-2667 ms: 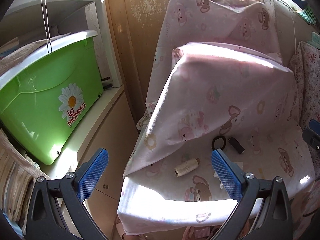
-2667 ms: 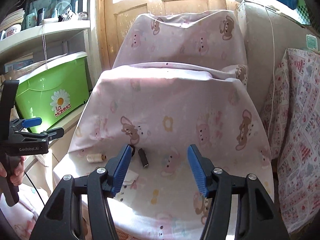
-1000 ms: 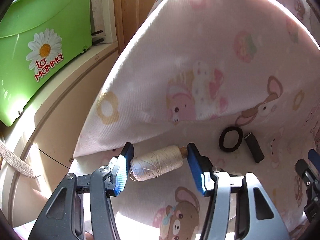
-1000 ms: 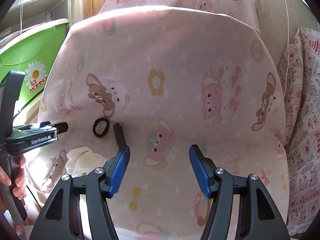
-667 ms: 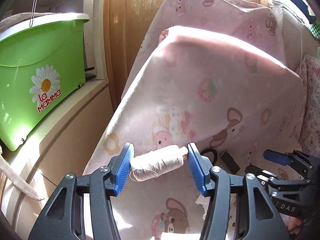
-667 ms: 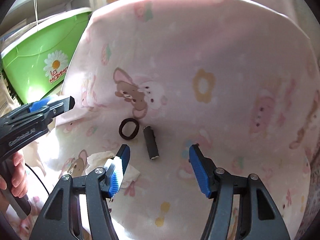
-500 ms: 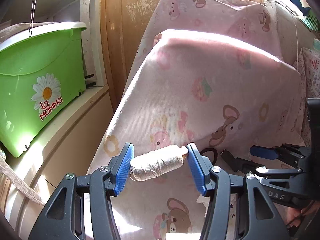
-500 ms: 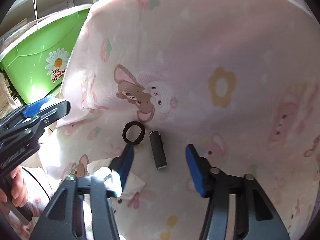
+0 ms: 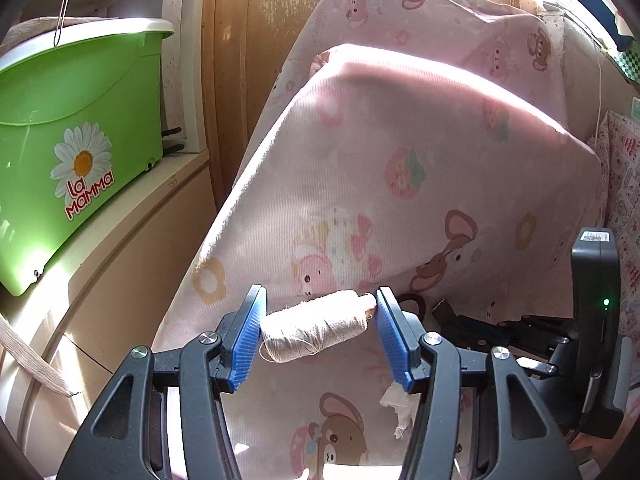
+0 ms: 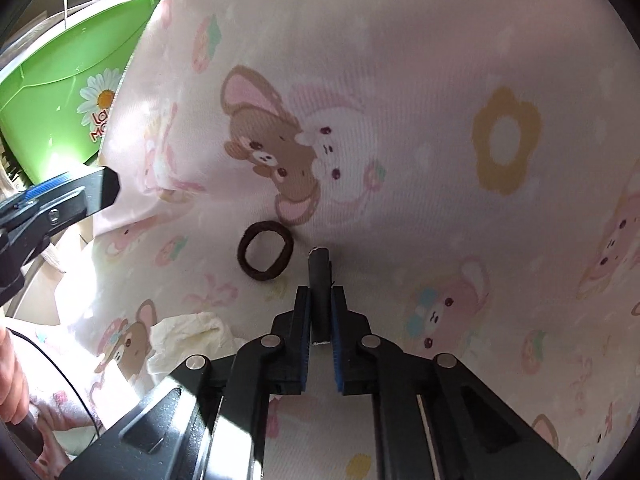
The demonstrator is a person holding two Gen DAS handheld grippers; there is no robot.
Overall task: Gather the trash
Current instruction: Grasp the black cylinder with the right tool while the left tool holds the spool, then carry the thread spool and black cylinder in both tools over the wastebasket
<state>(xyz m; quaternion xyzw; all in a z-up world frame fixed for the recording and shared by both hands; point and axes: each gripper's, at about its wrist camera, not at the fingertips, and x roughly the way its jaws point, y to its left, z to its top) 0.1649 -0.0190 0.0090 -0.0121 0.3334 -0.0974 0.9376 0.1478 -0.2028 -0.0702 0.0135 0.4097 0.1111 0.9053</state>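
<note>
My left gripper [image 9: 320,332] is shut on a cream spool of thread [image 9: 316,330], held above the seat of a chair covered in pink bear-print cloth [image 9: 400,184]. My right gripper [image 10: 320,316] is shut on a small black cylinder [image 10: 319,280] that lies on the seat. A dark hair tie [image 10: 265,256] lies just left of the cylinder. A crumpled white tissue [image 10: 188,340] lies at the seat's front left and also shows in the left wrist view [image 9: 398,408]. The right gripper's body [image 9: 592,320] shows at the right of the left wrist view.
A green plastic bin [image 9: 68,152] with a daisy label stands on a cream cabinet top [image 9: 132,216] left of the chair. A wooden door [image 9: 248,40] is behind. Printed cloth [image 9: 624,184] hangs on the right. The left gripper's tip [image 10: 60,196] shows at the right view's left edge.
My left gripper closed on the spool and lifted it off the seat. My right gripper came down over the black cylinder and closed on it.
</note>
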